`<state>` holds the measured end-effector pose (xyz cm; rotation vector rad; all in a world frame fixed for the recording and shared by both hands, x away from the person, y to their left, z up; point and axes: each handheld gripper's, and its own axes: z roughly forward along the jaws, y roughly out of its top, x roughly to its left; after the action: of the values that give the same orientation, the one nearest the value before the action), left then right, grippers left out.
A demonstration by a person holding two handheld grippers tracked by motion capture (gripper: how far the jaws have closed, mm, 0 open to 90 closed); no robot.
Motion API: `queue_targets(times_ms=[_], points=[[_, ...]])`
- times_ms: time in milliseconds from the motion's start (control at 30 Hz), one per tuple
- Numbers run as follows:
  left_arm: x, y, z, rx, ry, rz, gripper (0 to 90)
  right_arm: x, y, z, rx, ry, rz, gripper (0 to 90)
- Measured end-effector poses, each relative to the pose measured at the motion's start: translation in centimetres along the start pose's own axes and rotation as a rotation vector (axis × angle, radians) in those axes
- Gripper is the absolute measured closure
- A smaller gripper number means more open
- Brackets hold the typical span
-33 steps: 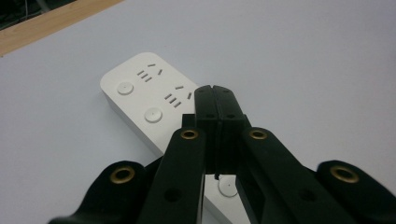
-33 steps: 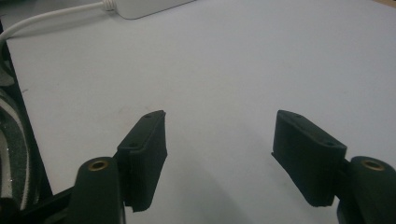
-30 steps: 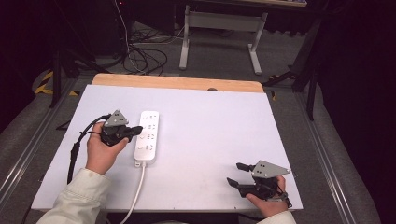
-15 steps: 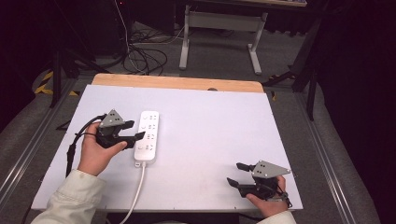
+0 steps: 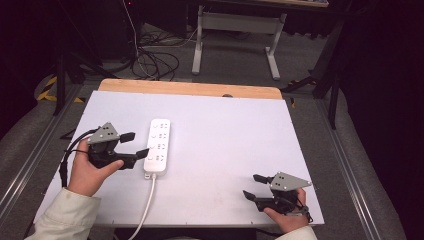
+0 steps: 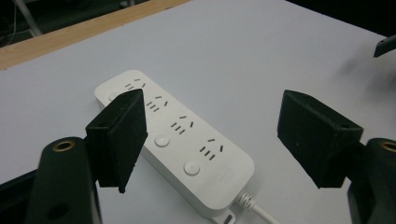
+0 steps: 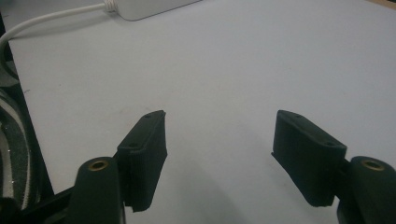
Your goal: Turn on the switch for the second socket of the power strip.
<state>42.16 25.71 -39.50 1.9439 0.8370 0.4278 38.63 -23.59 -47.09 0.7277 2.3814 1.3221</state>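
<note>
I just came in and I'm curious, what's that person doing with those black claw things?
A person holds a hand-held gripper in each hand over a white table. The left hand-held gripper is open, right beside a white power strip and aimed at it, with nothing gripped. The right hand-held gripper waits open near the table's front right corner.

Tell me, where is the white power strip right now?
In the high view the power strip lies flat on the left half of the white table, just beside the open left gripper, its cord running toward the person.
</note>
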Motion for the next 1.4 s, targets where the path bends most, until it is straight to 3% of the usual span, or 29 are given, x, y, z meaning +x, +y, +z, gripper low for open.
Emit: queue_targets(times_ms=[267,533,700,967,1400], points=[[-1.0,-1.2,-1.8,-0.030,-0.026,0.029,21.3,0.0,0.0,0.0,0.000,0.000,0.001,35.2],[-1.1,-3.4,-3.5,-0.095,-0.078,0.017,19.9,0.1,0.0,0.0,0.003,-0.002,0.000,35.2],[-1.2,-4.8,-4.2,-0.111,-0.081,0.022,19.0,0.1,0.0,0.1,0.005,-0.003,0.000,35.2],[-1.0,-6.8,-4.6,-0.137,-0.115,0.023,15.8,0.1,0.0,0.1,0.007,-0.003,-0.001,35.2],[-1.1,-10.1,-4.2,-0.117,-0.102,0.050,13.0,0.1,0.0,0.1,0.008,-0.005,-0.003,35.2]])
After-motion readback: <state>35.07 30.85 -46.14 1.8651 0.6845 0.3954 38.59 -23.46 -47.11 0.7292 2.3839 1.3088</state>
